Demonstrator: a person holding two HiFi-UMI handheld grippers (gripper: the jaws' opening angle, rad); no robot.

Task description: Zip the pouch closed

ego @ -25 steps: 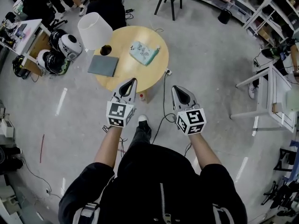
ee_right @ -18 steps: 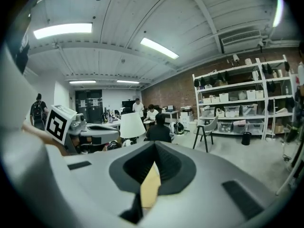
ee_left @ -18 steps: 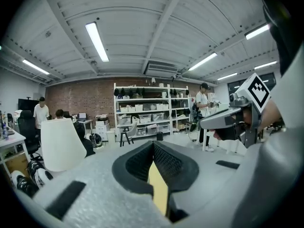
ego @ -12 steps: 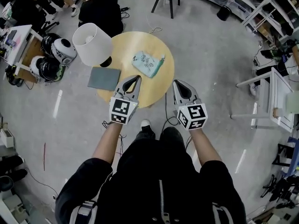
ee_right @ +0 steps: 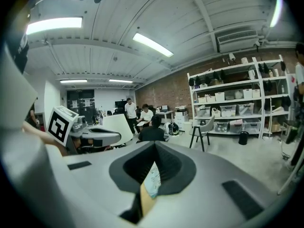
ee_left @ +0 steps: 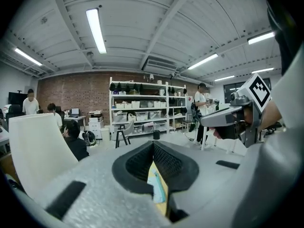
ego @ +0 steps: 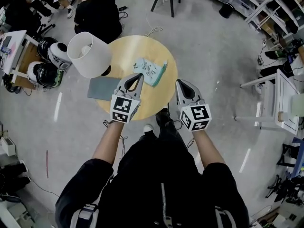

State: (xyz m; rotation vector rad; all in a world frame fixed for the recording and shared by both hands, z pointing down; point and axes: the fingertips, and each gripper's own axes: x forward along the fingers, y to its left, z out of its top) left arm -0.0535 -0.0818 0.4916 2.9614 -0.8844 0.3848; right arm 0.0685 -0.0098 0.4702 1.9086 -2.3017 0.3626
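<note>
With the left tool and right tool both clenched and empty, the pale green patterned pouch lying loose on the round wooden counter could skid when its zip is tugged, unless one tool pins it.

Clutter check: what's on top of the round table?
Mint pouch, grey flat pad, white-shaded lamp. The left gripper covers some tabletop beside the pouch; the shade hides most of the lamp's base.
</note>
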